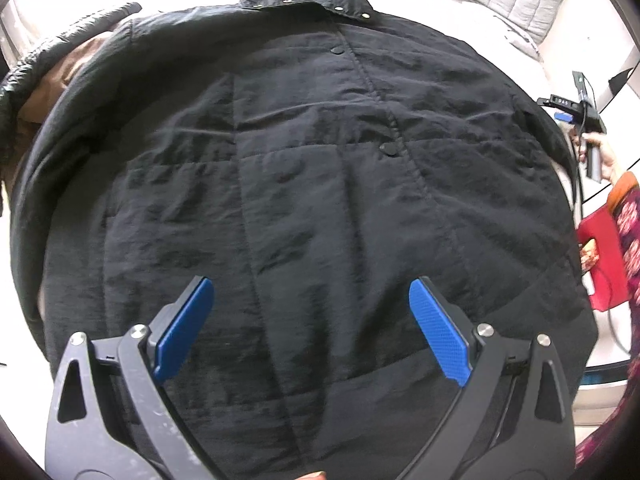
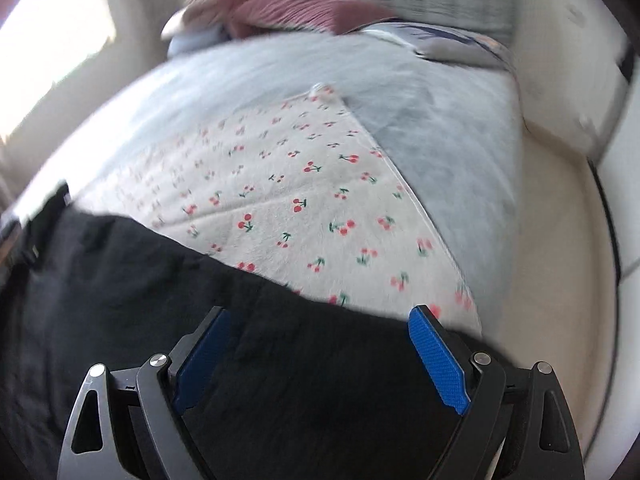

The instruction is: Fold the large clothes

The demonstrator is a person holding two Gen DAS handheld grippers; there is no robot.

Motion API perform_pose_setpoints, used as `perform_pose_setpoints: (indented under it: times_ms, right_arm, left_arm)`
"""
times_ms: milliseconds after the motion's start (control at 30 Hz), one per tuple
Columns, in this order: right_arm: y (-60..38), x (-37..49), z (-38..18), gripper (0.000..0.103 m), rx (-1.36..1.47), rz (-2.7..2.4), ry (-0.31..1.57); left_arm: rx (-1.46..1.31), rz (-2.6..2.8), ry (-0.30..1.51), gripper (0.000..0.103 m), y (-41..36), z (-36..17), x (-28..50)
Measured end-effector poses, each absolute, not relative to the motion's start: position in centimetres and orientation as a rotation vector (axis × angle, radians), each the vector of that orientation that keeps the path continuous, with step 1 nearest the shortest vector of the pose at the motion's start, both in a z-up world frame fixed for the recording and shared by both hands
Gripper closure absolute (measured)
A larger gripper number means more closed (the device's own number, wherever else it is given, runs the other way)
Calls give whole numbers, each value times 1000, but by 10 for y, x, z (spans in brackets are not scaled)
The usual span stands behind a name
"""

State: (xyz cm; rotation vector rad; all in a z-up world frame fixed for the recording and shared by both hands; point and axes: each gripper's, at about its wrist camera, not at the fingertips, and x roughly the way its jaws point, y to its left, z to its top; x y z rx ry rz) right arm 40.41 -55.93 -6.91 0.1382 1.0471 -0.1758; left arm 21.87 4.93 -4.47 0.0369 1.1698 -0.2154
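Observation:
A large black padded jacket [image 1: 304,168] lies spread flat on the bed, collar at the far end, snap buttons down its front. My left gripper [image 1: 310,292] is open and empty, above the jacket's near hem. My right gripper [image 2: 316,320] is open and empty, over the jacket's black edge [image 2: 160,300]; this view is blurred. The right gripper's body [image 1: 576,110] also shows at the right edge of the left wrist view, held in a hand.
A cherry-print blanket [image 2: 288,184] lies on the grey bedspread [image 2: 440,128] beyond the jacket. Pink and grey pillows [image 2: 296,8] sit at the headboard. A brown garment and a shiny black one [image 1: 60,60] lie at the jacket's left. A red bag [image 1: 600,256] is at the right.

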Motion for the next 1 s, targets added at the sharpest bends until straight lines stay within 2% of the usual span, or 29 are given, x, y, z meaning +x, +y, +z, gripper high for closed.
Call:
perform_pose_setpoints:
  times_ms: [100,133,167,200,267,367,467,633,700,800,867,933,1000]
  right_arm:
    - [-562,408,-90,14,107,-117,1148]
    - [-557,405,-94,18,64,-97,1149]
    - [-552,401,-93,33,41,-58,1131]
    - [-550,398,-91,43,42,-40,1124]
    - [-546,392,-87,90,21,-30,1127]
    - [-540,386,-78,96,-21,-52,1132]
    - [-521,387,-62,96,-212,-198,1092]
    - [-510,426,-84,100,-533,-576,1071]
    - [-510,424,-72,99,-377,-541,1026]
    - [-492,416,-51,78,-236,-441,974]
    - [-459,408,-34,47,-251,-335,932]
    - [-433,400,-24,37,-282,-274,902]
    - [-406,390,-13,37,-303,-211,887]
  left_arm:
    - [58,-192,1164,5,52,-48,220]
    - [63,-190,1163,5,50,-50,222]
    - [62,-188,1164,5,49,-52,224]
    - [59,-188,1166,5,48,-54,225]
    - [40,-197,1177,5,42,-60,231]
    - [14,-212,1196,5,33,-67,237]
    - [-20,-222,1205,5,27,-72,240]
    - [-50,-226,1186,5,34,-63,233]
    - [-43,-217,1158,5,46,-54,228]
    - [-18,-149,1123,5,76,-42,226]
    - [-40,-85,1111,5,104,-36,228]
    - [-102,-27,1087,5,137,-30,226]
    - [-153,17,1064,5,166,-26,222]
